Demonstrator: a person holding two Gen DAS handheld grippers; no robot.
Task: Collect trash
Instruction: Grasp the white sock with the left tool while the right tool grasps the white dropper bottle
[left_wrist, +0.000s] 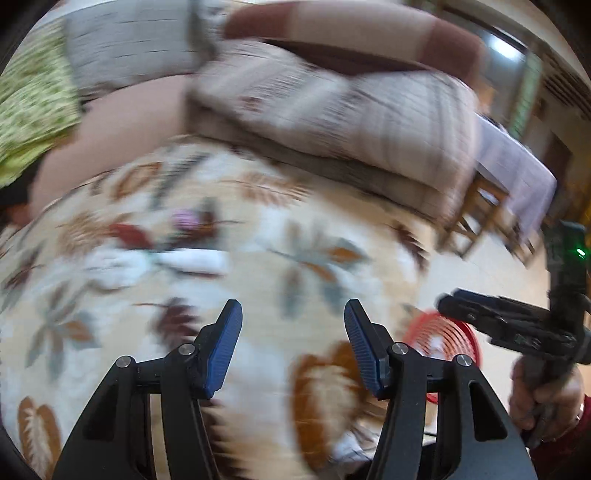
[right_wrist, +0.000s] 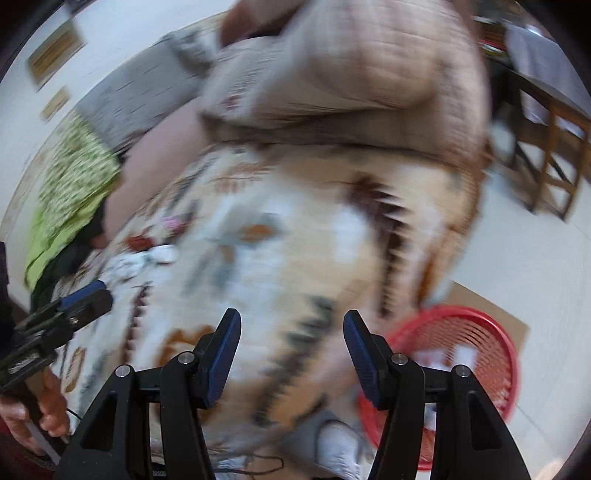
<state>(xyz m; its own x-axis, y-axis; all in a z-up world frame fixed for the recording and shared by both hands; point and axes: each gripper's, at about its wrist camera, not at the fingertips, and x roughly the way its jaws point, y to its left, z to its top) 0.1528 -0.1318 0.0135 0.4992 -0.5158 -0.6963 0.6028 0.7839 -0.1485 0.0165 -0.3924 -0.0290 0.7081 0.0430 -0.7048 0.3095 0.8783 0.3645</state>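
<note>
Both the left gripper (left_wrist: 293, 310) and the right gripper (right_wrist: 291, 319) were held wide apart and empty above a leaf-patterned bedspread (left_wrist: 258, 236). Blurred white crumpled trash (left_wrist: 192, 260) was seen far left on it. A red mesh basket (right_wrist: 476, 343) was seen on the floor, near right.

Bright daylight, heavy motion blur, fisheye warping

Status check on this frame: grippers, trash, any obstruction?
Left gripper and right gripper open, empty. White crumpled trash on bedspread, ahead. Red basket on floor. Path unobstructed; frames blurred.
</note>
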